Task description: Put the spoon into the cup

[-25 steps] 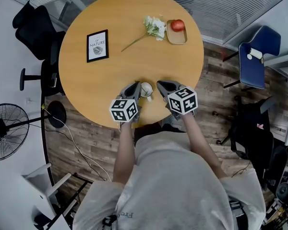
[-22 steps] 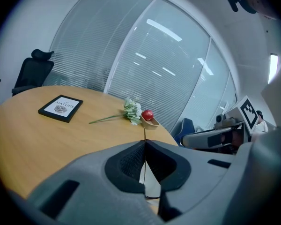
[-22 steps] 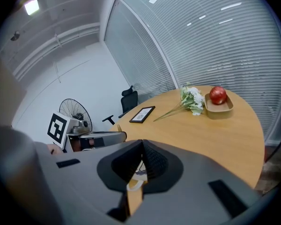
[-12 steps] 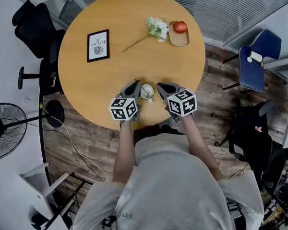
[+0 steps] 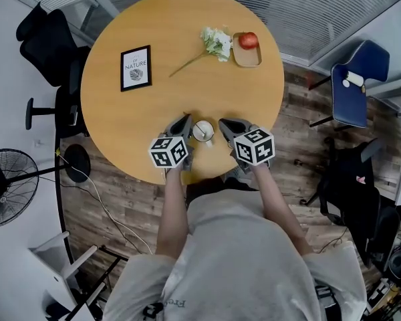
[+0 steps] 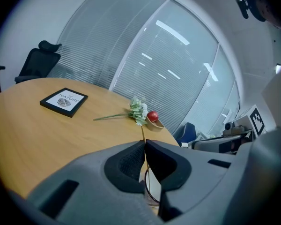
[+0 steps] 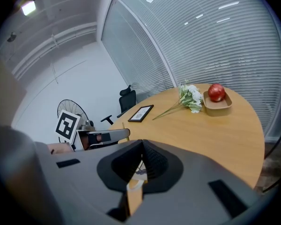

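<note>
A white cup [image 5: 203, 131] stands near the round table's [image 5: 134, 112] front edge, between my two grippers. My left gripper [image 5: 185, 122] is at the cup's left rim, its jaws together on the spoon's thin wooden handle [image 6: 142, 134]. The handle stands upright and runs down toward the cup's rim [image 6: 152, 191]. The spoon's bowl is hidden. My right gripper [image 5: 223, 123] sits just right of the cup, shut, with nothing seen between its pads. Through the gap under its jaws the cup [image 7: 139, 171] shows.
A framed picture [image 5: 136, 67] lies at the table's left. A flower stem [image 5: 214, 42] and a wooden tray [image 5: 246, 57] with a red apple [image 5: 248, 40] are at the far side. A black chair [image 5: 47, 39], a blue chair [image 5: 357, 79] and a fan [image 5: 7, 186] surround the table.
Both grippers have slid slightly away from the cup, so more of its rim shows in the head view. Their jaws stay together.
</note>
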